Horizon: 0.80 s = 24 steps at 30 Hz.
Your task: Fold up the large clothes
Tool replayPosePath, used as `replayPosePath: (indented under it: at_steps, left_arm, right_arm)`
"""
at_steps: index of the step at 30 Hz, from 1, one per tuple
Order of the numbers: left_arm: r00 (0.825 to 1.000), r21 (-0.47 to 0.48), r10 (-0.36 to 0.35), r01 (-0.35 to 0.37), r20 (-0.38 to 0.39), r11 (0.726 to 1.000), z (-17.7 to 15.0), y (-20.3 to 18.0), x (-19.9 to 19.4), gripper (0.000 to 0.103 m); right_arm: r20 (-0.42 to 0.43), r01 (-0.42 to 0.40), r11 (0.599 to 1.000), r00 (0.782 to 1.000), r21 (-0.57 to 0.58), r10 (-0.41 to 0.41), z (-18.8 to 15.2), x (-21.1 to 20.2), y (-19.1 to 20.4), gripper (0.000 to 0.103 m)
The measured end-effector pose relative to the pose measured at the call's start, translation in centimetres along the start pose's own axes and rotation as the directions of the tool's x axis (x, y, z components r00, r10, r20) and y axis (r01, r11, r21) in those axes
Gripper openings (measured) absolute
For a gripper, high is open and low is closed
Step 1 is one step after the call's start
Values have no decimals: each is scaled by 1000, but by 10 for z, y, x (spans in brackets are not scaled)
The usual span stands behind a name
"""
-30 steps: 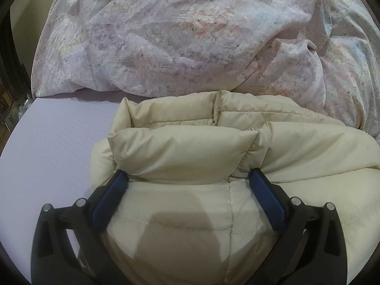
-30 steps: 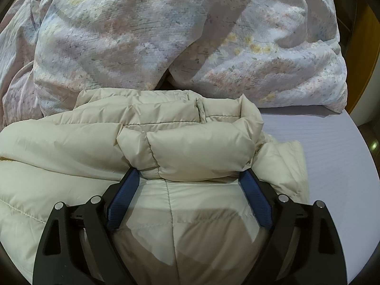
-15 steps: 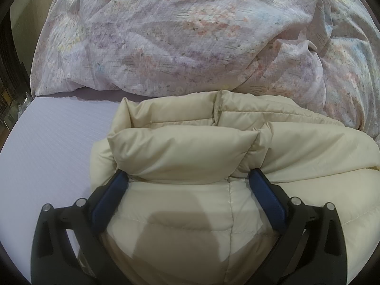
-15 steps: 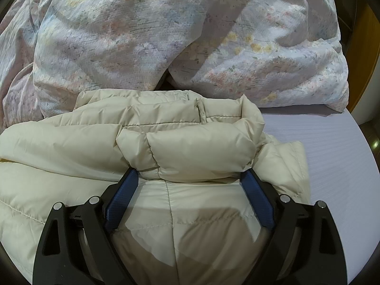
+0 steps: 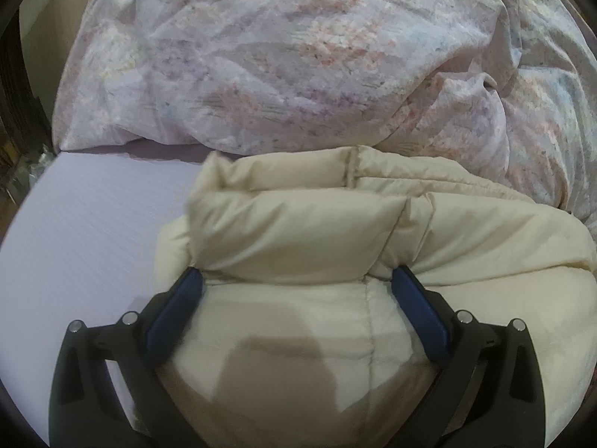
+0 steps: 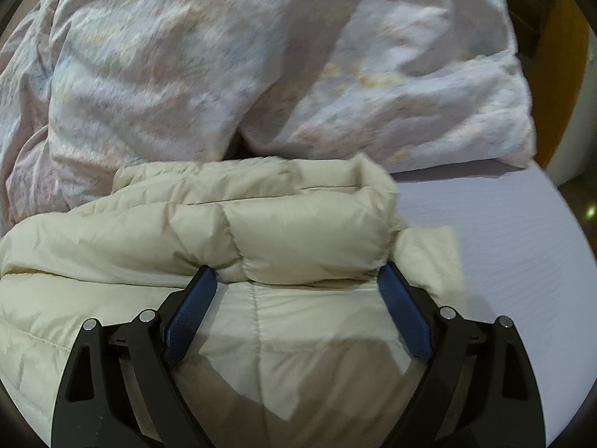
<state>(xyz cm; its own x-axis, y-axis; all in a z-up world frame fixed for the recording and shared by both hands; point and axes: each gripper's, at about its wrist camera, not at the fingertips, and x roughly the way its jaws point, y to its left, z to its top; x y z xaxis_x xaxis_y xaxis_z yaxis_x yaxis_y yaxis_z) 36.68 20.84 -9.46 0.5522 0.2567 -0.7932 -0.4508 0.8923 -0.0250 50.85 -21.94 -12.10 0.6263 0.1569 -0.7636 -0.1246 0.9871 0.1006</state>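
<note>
A cream puffer jacket (image 5: 298,231) lies folded on a lavender bed sheet (image 5: 93,224), a thick padded fold running across its top. My left gripper (image 5: 296,272) rests over the jacket's left end, open wide. Its blue pads (image 5: 175,317) stand on either side of a smooth quilted panel, their tips at the lower edge of the fold. In the right wrist view the same jacket (image 6: 298,224) spreads out to the left. My right gripper (image 6: 296,268) hangs over its right end, also open wide, with a panel between the blue pads (image 6: 406,317) and no pinch showing.
A crumpled floral quilt (image 5: 280,56) is heaped right behind the jacket and fills the far side of the bed (image 6: 186,56). Bare sheet (image 6: 503,242) lies to the right of the jacket. Wooden furniture (image 6: 563,74) stands past the bed's right edge.
The right wrist view has blurred and shifted a little, with the quilt sliding slightly in the picture. The left wrist view is nearly unchanged. Both grippers keep the same wide stance.
</note>
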Motion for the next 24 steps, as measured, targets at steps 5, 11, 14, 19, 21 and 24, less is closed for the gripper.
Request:
replayPosePath:
  at_steps: [5,11,14,19,21,24]
  left_arm:
    - [997,-99,-50,44,-55,994,-8,31,-30,101]
    - [998,-41,-42,40,-41,998,-44,44,-81,101]
    - [997,-27,-70,69,-44,997,-68,50,-109,101]
    - [988,-63,-132,128,-79,990,-100,72,-141,100]
    - [978,-106,-186,176,-94,979,-112,77,-145,97]
    - [951,-180,-282,258,-125,949,-128,74,-144,87]
  right_arm:
    - [36,150,981,987,125,-156,0,-46,-44,92]
    - [3,24,973,1000,231,-25,-26,-101,-89,93]
    - [-57,-56,962,996,269,74,-55,-118,-102,93]
    - [-136,-157,914,966,374,221,-95,-117,-113,92]
    - [-147,-194,883,949,427,280,-105,-114,-116,87]
    - [-152,-247,834,920,494,362,-115,-110,-115,76]
